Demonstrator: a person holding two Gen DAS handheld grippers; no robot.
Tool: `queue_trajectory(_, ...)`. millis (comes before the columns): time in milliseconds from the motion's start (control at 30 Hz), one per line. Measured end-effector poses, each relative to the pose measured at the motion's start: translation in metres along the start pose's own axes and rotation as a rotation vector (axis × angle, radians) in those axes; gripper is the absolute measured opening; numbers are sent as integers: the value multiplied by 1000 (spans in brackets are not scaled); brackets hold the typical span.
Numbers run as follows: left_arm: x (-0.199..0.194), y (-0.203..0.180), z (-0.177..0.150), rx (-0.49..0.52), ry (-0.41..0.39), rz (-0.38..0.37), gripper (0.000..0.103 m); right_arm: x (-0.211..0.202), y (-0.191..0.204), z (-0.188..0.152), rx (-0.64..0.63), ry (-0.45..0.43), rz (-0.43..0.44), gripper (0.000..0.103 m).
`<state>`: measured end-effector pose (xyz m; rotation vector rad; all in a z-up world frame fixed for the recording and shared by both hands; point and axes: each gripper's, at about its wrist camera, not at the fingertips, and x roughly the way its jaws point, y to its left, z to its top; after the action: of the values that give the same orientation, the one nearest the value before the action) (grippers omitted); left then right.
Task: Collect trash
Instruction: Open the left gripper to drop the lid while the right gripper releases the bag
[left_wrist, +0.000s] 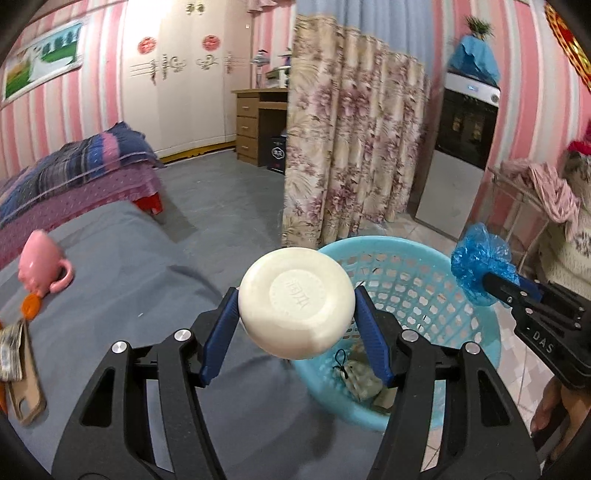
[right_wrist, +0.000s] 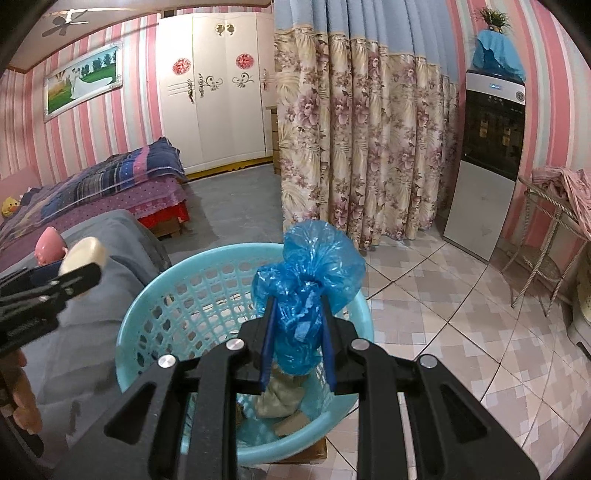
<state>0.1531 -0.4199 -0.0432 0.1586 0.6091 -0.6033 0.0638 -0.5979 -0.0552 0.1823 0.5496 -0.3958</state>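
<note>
While both grippers hang at basket (right_wrist: 155, 295) rim: left gripper (left_wrist: 296, 306) clamps white soap bar (left_wrist: 295, 302) between pads, over grey cloth (left_wrist: 129, 280) beside basket; right gripper (right_wrist: 297, 314) pinches crumpled blue plastic bag (right_wrist: 308, 273) above basket opening.

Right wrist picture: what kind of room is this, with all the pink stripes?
Most likely a bedroom in a home. A bed with a patterned quilt stands by the striped wall, a white wardrobe fills the far end, and a flowered curtain hangs across the room.
</note>
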Motion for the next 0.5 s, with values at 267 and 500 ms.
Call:
queue_trajectory(267,34,-11,11,9,46,-64,61,12,1,-1,6,8,5,22)
queue_trajectory(500,27,0,10,10,27,-29,86,16,5,-2,-1,17,0,22)
